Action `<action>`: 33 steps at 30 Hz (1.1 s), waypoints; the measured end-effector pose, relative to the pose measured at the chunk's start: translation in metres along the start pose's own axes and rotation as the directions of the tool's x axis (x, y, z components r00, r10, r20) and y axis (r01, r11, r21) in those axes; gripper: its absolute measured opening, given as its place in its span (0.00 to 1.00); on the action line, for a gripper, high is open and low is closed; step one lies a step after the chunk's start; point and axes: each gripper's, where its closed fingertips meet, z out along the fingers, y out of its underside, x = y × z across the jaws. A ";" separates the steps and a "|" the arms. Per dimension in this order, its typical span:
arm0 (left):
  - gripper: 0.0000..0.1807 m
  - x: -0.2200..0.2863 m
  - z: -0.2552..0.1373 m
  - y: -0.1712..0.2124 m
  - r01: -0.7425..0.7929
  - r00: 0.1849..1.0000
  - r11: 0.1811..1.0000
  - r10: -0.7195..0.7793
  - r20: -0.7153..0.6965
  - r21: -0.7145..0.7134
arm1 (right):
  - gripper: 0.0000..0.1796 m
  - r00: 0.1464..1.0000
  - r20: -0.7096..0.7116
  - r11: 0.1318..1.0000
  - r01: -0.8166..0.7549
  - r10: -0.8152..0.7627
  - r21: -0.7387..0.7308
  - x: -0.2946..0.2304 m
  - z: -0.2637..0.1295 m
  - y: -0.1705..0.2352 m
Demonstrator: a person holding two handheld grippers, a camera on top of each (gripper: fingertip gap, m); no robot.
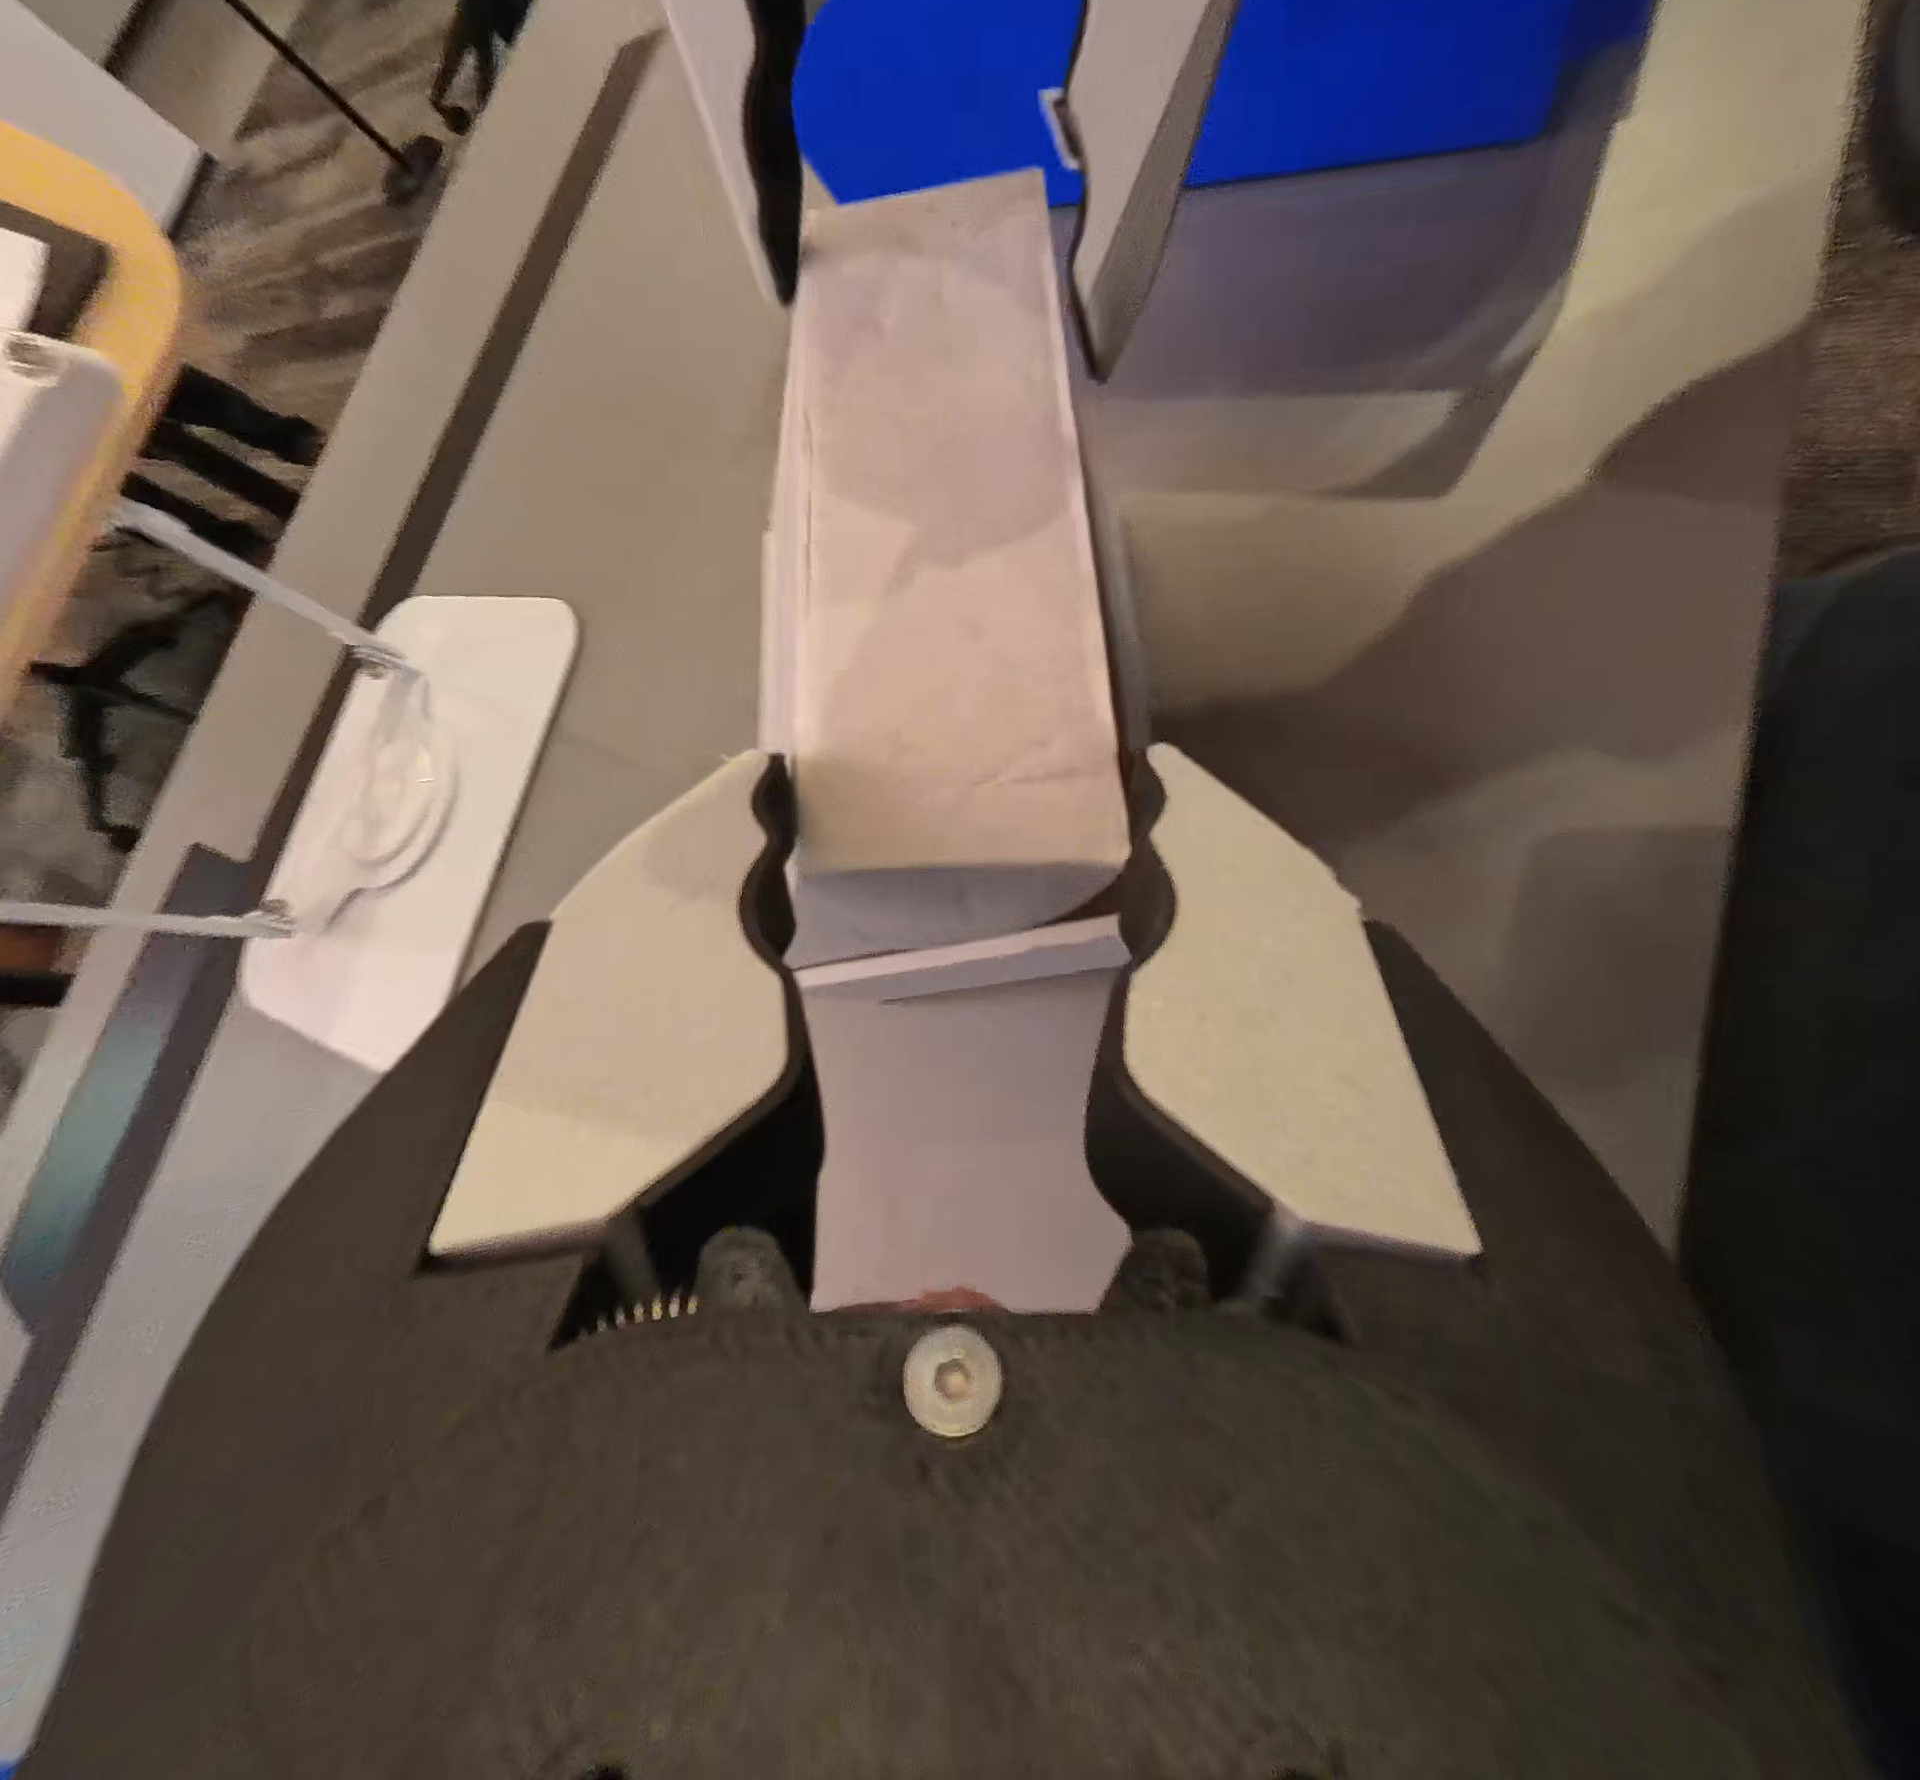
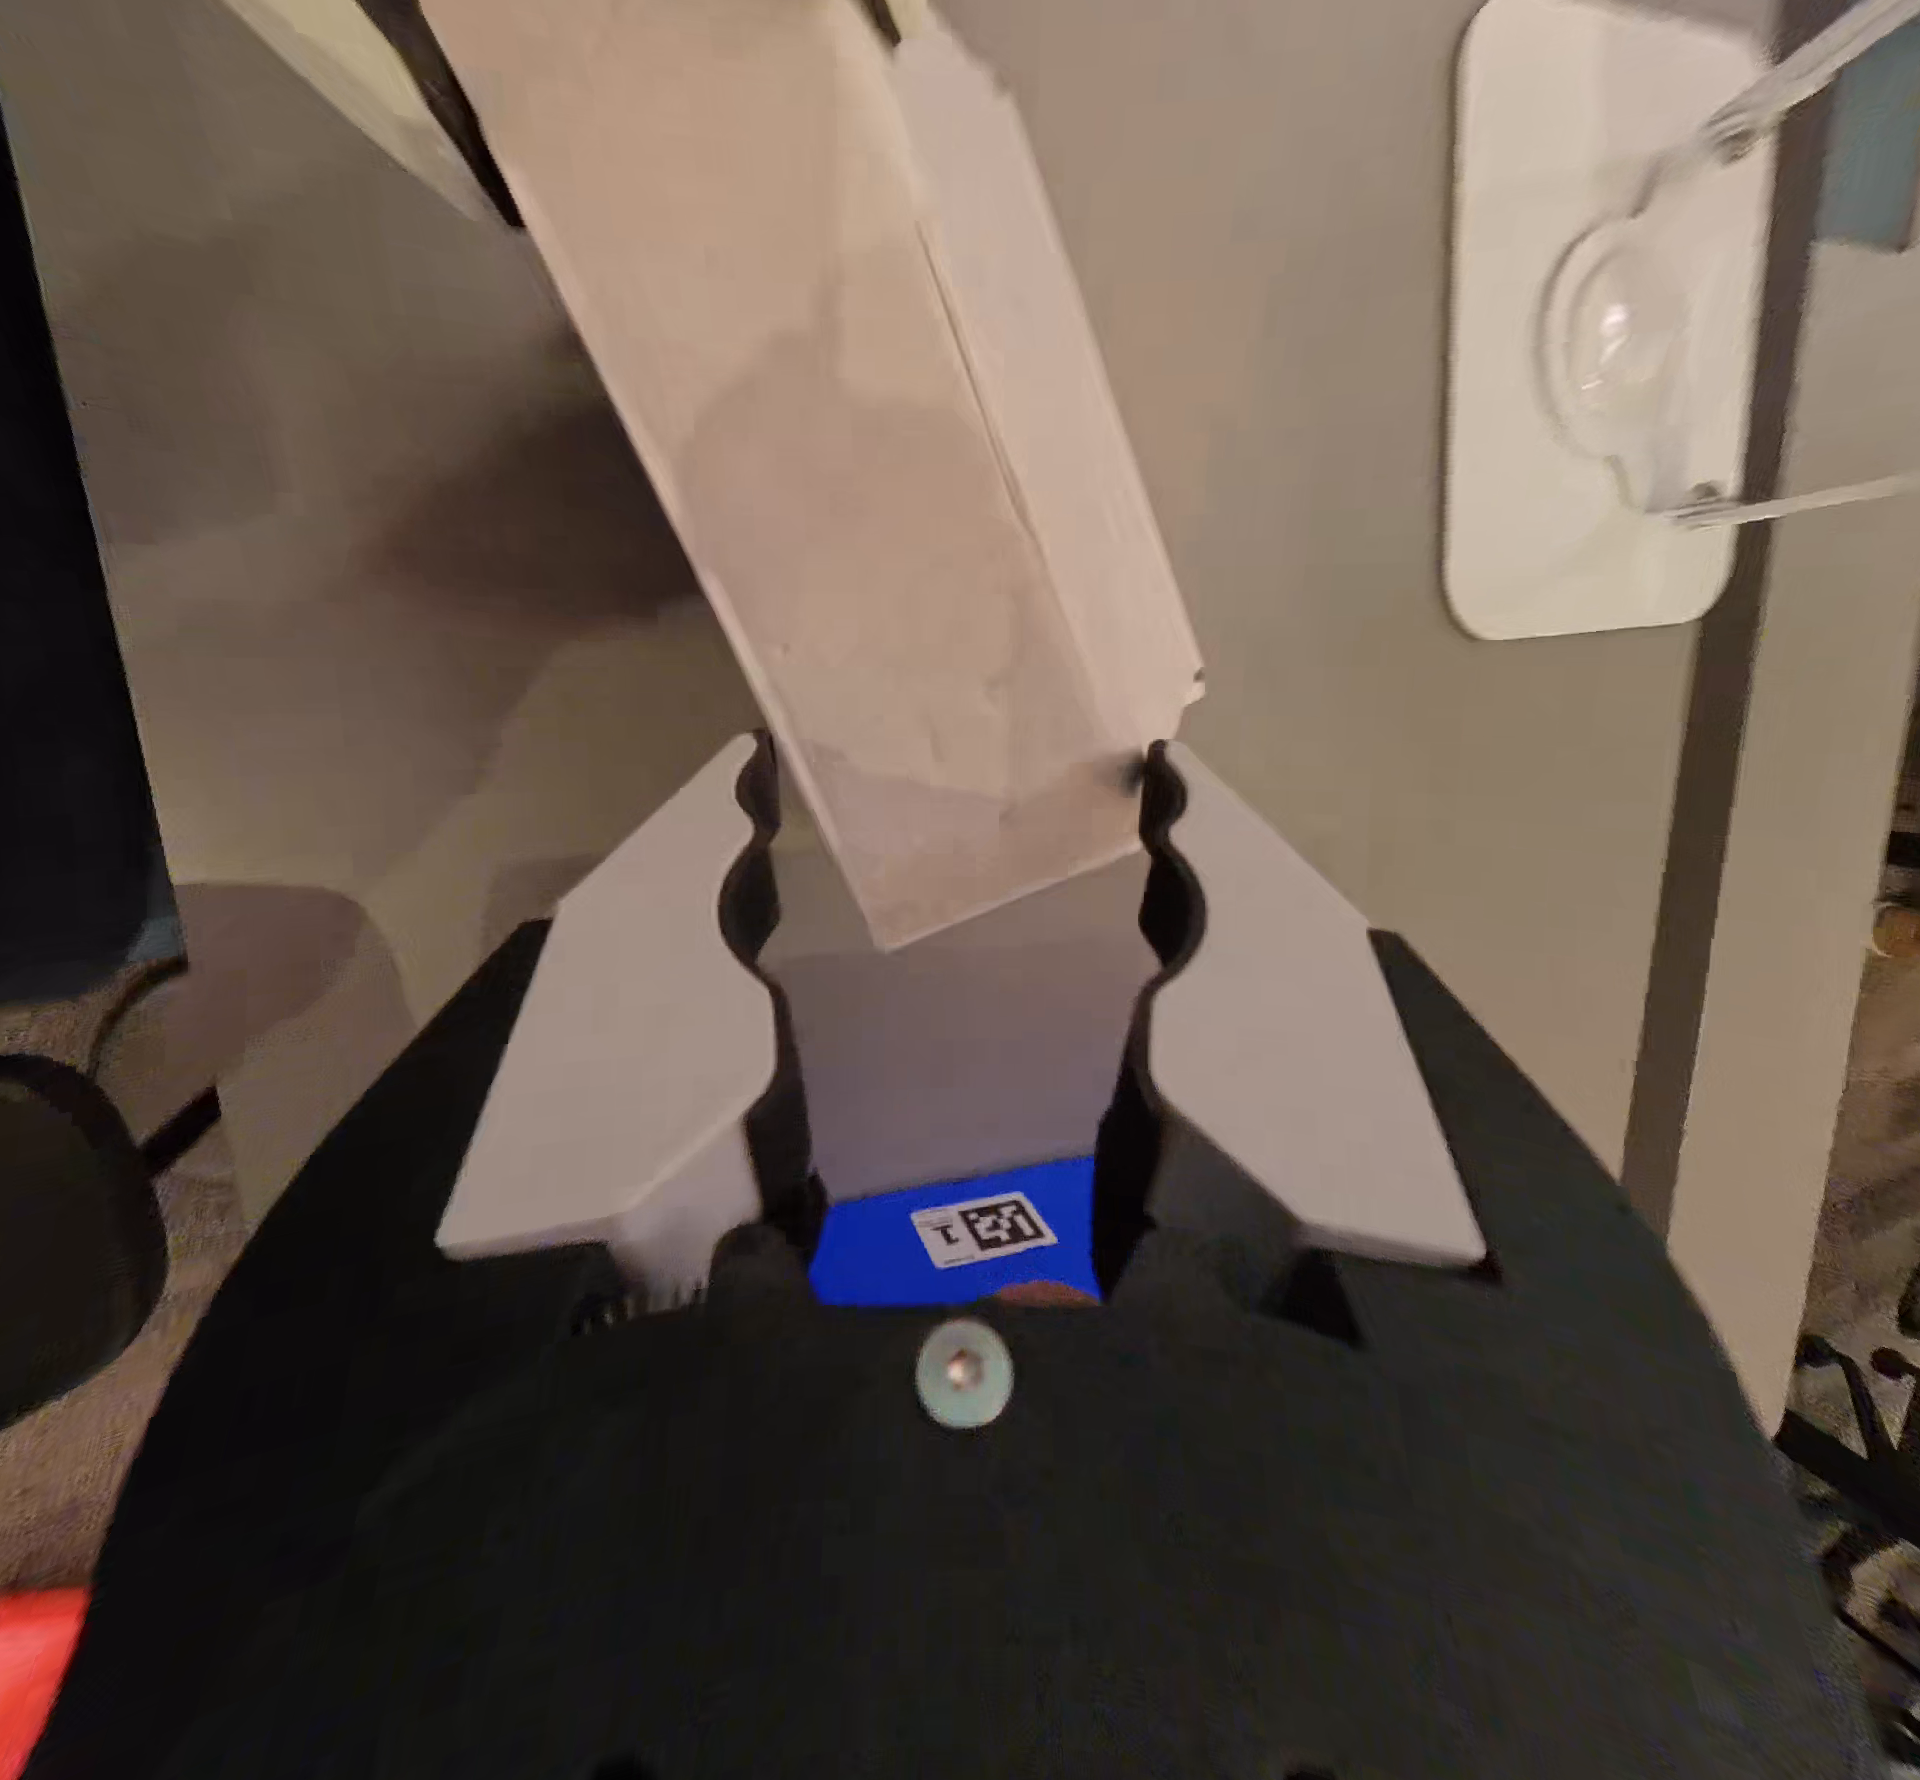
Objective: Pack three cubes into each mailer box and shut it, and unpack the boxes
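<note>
Left wrist view: left hand-held gripper clamped across the near end of a long white mailer box, black wavy pads pressed against both narrow sides, jaws spread only as wide as the box. Box running straight ahead from the fingers, lid flaps down, a loose flap edge sticking out just under the near end. At the far end, right hand-held gripper coming in from above, one white finger touching the box's left edge, the other standing a little off its right edge. Beyond that, a blue bin on the grey counter; left of the box, a white plate with a clear dome mount lying flat on the counter. Right wrist view: right hand-held gripper part-way spread around the other end of the same mailer box, right pad touching the box corner, left pad just clear of it; firm pinch or loose contact, cannot tell. Box tilted up and left across the frame, far end clamped by the left hand-held gripper at the top. Blue bin with a small white sticker peeking out low between the fingers; white plate with clear mount off to the right.
</note>
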 end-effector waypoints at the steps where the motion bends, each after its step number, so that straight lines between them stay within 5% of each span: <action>1: 0.34 0.007 0.001 0.002 0.001 1.000 1.000 -0.001 -0.029 -0.011 | 0.38 1.000 0.024 1.000 0.008 -0.008 -0.016 -0.007 0.005 0.003; 7: 0.29 0.039 0.011 0.046 -0.028 0.981 0.981 -0.009 -0.193 -0.190 | 0.39 0.985 0.164 0.994 -0.046 0.062 -0.095 -0.053 0.038 0.020; 13: 0.32 0.027 0.013 0.062 0.014 0.986 0.976 -0.050 -0.159 -0.217 | 0.39 0.980 0.151 0.991 -0.123 0.129 -0.050 -0.046 0.044 0.008; 15: 0.37 0.019 0.006 0.067 0.040 0.989 0.974 -0.070 -0.129 -0.222 | 0.47 0.959 0.145 0.969 -0.245 0.245 -0.023 -0.039 0.035 0.004; 20: 0.43 0.009 -0.012 0.074 0.284 0.947 0.947 -0.301 -0.110 -0.149 | 0.43 0.845 0.158 0.856 -0.517 0.511 0.001 -0.037 0.024 0.012; 24: 0.40 0.018 -0.006 0.069 0.505 0.824 0.853 -0.521 -0.222 -0.127 | 0.34 0.736 0.226 0.766 -0.638 0.638 -0.083 -0.058 0.041 0.022; 33: 0.28 0.021 0.004 0.073 0.607 0.726 0.781 -0.621 -0.295 -0.151 | 0.30 0.678 0.255 0.721 -0.676 0.689 -0.152 -0.069 0.057 0.018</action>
